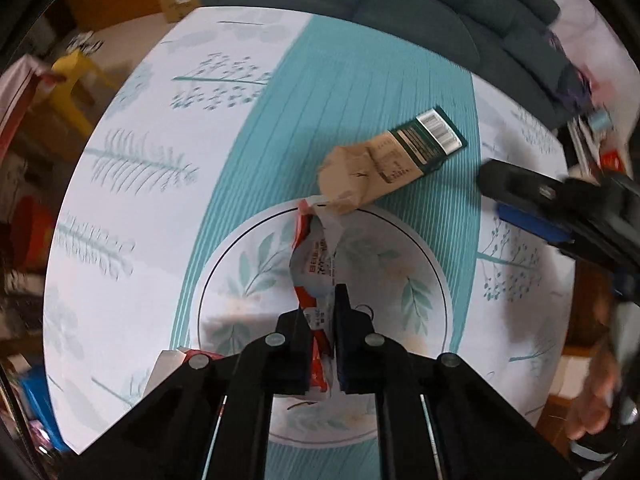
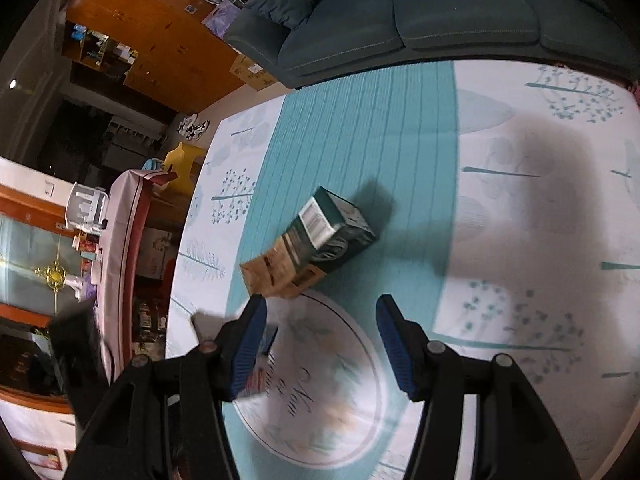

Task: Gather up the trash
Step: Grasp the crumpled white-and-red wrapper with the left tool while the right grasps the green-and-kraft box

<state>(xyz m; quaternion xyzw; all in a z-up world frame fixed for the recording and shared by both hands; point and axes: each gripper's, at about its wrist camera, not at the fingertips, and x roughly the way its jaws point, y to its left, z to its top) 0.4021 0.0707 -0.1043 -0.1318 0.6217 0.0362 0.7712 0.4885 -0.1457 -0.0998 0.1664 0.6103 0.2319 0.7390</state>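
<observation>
My left gripper [image 1: 322, 300] is shut on a crumpled red and white wrapper [image 1: 314, 264] and holds it above the round leaf print of the tablecloth. A crushed green and tan carton [image 1: 390, 164] lies on the teal stripe just beyond it. My right gripper [image 2: 320, 304] is open and empty, with blue pads, a little short of the same carton [image 2: 310, 246]. The right gripper also shows in the left wrist view [image 1: 520, 204], to the right of the carton.
The table [image 2: 520, 240] wears a white and teal cloth [image 1: 140, 184] with plant prints. A dark blue sofa [image 2: 400, 16] runs along the far edge. A yellow stool [image 1: 72, 84], boxes and shelves stand off to the left. Another wrapper piece [image 1: 172, 364] lies near my left gripper.
</observation>
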